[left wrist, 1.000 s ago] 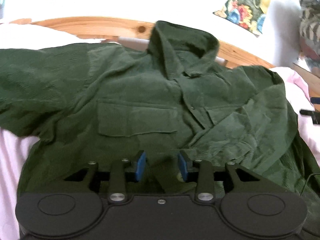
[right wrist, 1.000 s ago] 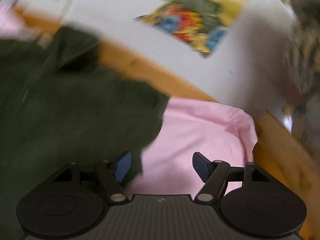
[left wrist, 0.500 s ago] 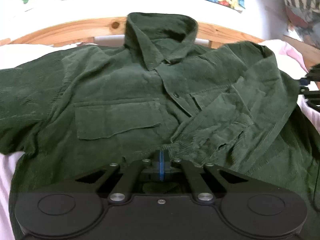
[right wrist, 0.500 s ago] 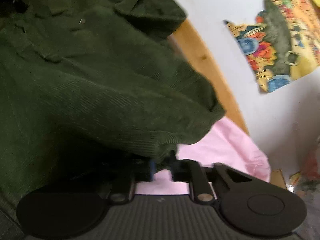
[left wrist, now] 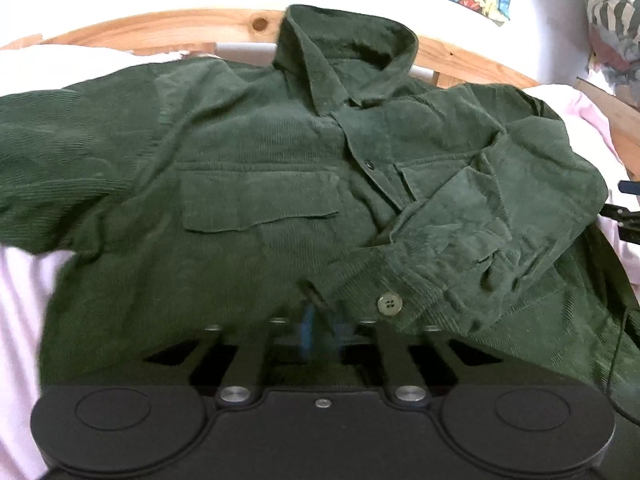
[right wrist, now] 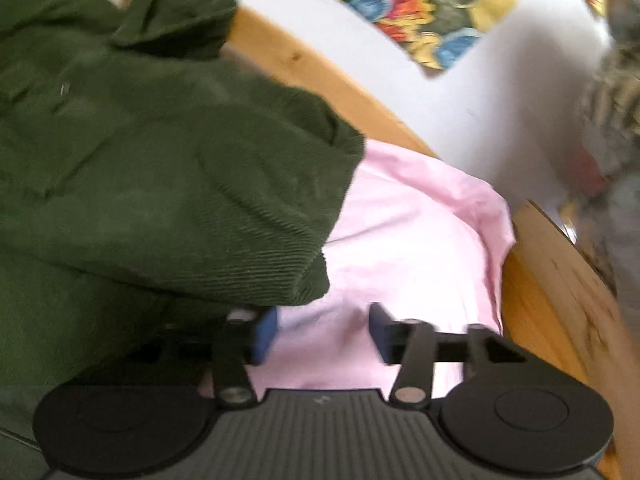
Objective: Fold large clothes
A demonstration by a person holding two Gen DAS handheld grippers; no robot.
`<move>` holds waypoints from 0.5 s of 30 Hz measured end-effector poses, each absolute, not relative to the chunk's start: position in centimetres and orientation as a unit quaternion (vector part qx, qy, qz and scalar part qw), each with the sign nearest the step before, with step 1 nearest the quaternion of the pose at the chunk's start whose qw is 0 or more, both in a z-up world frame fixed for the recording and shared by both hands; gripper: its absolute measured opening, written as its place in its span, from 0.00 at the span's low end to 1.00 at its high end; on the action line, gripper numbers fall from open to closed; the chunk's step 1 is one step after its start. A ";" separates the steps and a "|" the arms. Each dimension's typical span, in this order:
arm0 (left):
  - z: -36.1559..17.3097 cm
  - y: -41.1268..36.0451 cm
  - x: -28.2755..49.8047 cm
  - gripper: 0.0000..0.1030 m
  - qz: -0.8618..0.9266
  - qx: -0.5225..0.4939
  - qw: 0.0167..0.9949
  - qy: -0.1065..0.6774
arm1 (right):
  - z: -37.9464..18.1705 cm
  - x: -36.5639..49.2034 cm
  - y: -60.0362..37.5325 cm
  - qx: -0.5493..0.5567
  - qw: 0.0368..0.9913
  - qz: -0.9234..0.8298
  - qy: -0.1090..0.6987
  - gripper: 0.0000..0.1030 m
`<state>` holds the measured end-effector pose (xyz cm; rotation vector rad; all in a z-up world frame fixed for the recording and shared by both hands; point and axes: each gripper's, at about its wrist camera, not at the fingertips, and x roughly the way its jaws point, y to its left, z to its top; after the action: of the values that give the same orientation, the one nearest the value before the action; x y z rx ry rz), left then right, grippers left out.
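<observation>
Shirt [left wrist: 256, 200] lies spread ahead of both grippers | left gripper [left wrist: 322, 330] jaws just opening, narrow, cuff [left wrist: 384, 292] beyond them | right gripper [right wrist: 322, 334] jaws just opening, wide, empty over sheet [right wrist: 416, 224] | risk: released sleeve [left wrist: 492, 216] slides back, undoing the fold

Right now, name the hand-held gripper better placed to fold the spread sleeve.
Left hand-held gripper, probably: over the shirt, nearer that sleeve; the right hand-held gripper is over sheet past the far edge. Both just opened, gripping nothing.

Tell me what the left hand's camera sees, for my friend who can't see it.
A dark green corduroy shirt lies face up on a pink sheet, one sleeve folded across its front. The left gripper is at the cuff.
</observation>
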<state>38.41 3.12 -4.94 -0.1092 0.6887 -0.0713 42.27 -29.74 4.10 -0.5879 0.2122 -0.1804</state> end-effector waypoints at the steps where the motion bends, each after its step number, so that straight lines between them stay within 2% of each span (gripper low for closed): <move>1: -4.6 3.3 37.9 0.33 -0.031 -0.052 0.940 0.336 | 4.4 41.9 -29.7 -0.278 0.951 -0.093 0.099 0.63; 2: -4.2 3.6 37.4 0.41 -0.029 -0.051 0.940 0.335 | 4.3 40.9 -29.2 -0.269 0.954 -0.097 0.094 0.65; 3: -3.6 3.9 36.8 0.46 -0.027 -0.049 0.941 0.333 | 4.0 39.5 -28.4 -0.257 0.958 -0.097 0.087 0.72; 4: -3.1 4.3 36.3 0.58 -0.022 -0.046 0.943 0.329 | 4.2 38.8 -27.8 -0.241 0.963 -0.093 0.077 0.80; 6: -1.8 5.2 35.0 0.74 0.000 -0.038 0.947 0.318 | 4.5 37.2 -26.1 -0.212 0.973 -0.070 0.053 0.87; 8: -0.4 6.6 33.8 0.87 0.032 -0.029 0.950 0.308 | 4.1 35.2 -24.2 -0.190 0.980 -0.040 0.033 0.89; 10: 1.0 8.5 32.5 0.91 0.076 -0.029 0.949 0.305 | 4.1 33.3 -22.6 -0.155 0.988 -0.005 0.014 0.99; 15: 3.8 13.6 27.7 0.94 0.187 -0.024 0.940 0.285 | 3.7 29.0 -18.1 -0.036 0.997 0.067 -0.011 1.00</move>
<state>27.69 13.65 3.79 -0.0494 0.5814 0.3819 29.00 -18.09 3.66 -0.0716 -0.0229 0.1333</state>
